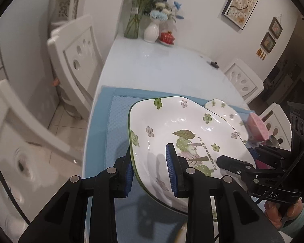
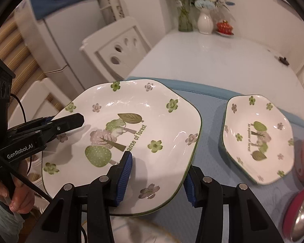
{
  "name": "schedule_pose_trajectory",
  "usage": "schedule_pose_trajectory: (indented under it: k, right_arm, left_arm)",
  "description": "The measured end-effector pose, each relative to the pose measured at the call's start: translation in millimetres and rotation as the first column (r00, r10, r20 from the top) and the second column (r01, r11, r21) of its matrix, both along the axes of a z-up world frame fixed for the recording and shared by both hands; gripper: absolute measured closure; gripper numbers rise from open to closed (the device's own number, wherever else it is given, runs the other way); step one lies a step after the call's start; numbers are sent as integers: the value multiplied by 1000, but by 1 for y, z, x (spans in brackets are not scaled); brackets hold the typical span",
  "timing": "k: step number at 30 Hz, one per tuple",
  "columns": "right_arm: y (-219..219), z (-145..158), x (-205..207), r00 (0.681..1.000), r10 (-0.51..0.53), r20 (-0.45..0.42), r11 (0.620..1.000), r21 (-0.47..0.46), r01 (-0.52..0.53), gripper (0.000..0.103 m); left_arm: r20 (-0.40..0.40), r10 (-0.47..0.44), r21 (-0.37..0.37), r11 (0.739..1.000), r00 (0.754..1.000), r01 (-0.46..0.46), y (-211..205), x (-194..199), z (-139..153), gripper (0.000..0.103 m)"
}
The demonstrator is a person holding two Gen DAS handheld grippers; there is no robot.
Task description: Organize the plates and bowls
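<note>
White ceramic floral plate (image 2: pixel 129 139), large: I held it lifted over the blue mat (image 2: pixel 208 109), left tongs (image 1: pixel 150 174) and right tongs (image 2: pixel 156 180) each clamped on its rim. Smaller matching floral dish (image 2: pixel 257 139) lay on the mat, unstacked; sorting barely begun, I judged.

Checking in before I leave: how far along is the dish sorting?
Nothing looks stacked yet. Both grippers, left and right, hold the large white floral plate by opposite rims. The smaller matching floral dish and pink bowl wait on the blue mat.
</note>
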State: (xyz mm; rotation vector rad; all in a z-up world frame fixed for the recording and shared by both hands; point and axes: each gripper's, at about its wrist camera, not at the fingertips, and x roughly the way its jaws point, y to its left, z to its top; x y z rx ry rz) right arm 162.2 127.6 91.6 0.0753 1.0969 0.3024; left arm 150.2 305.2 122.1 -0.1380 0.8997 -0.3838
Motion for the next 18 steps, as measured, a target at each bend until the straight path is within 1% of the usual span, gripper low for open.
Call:
schedule_pose_trajectory:
  k: [4, 8, 13, 18]
  right_arm:
    - [4, 20, -32, 999, 21, 26, 1000, 7, -21, 57]
    - [2, 33, -72, 998, 42, 35, 999, 12, -43, 57]
    - [-4, 32, -115, 999, 46, 5, 999, -1, -46, 57]
    - [-10, 22, -158, 999, 33, -44, 999, -8, -33, 57]
  left_arm:
    - [25, 21, 1, 1000, 999, -21, 1, -38, 16, 77]
    - [35, 37, 9, 999, 999, -38, -3, -75, 23, 77]
    - [1, 35, 13, 999, 999, -35, -11, -116, 10, 77]
    - [-37, 23, 11, 1000, 999, -22, -18, -152, -6, 77]
